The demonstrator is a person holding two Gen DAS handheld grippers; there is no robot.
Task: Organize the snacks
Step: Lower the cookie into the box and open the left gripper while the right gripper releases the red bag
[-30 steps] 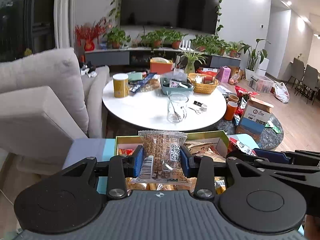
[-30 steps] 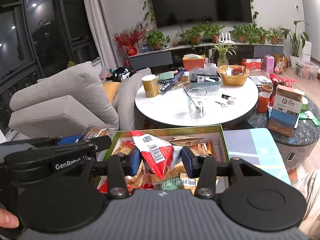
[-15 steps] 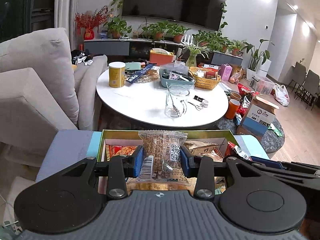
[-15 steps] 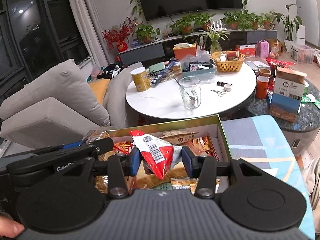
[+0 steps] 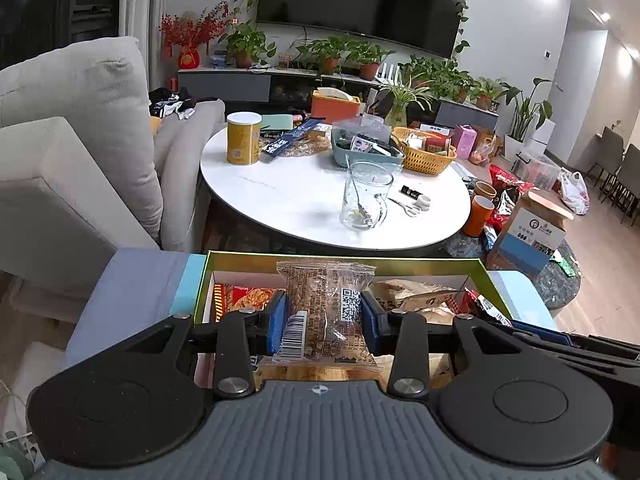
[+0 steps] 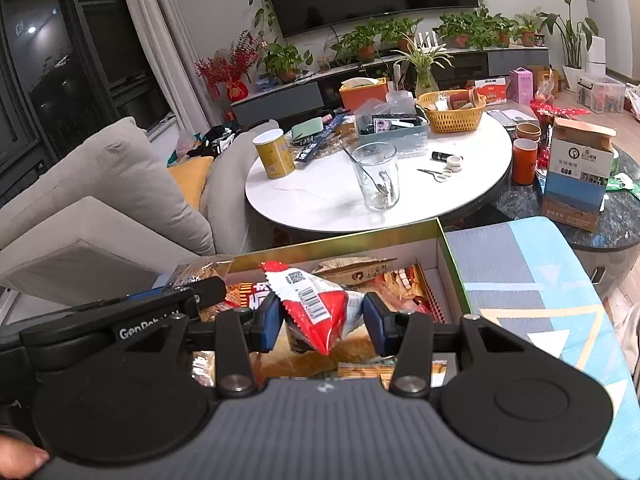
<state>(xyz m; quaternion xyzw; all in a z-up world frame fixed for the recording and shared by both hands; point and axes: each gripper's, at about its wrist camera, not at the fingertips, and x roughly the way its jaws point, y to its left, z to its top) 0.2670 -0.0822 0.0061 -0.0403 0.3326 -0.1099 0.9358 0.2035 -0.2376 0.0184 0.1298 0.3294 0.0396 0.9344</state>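
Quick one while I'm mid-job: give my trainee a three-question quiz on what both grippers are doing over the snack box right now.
1. True or false: the left gripper is shut on a clear brown snack packet.
2. What is between the right gripper fingers: A a glass cup, B a red and white snack packet, C scissors?
3. Fill in: both packets hang above the open ____ box.

Key: 1 true; 2 B; 3 green.
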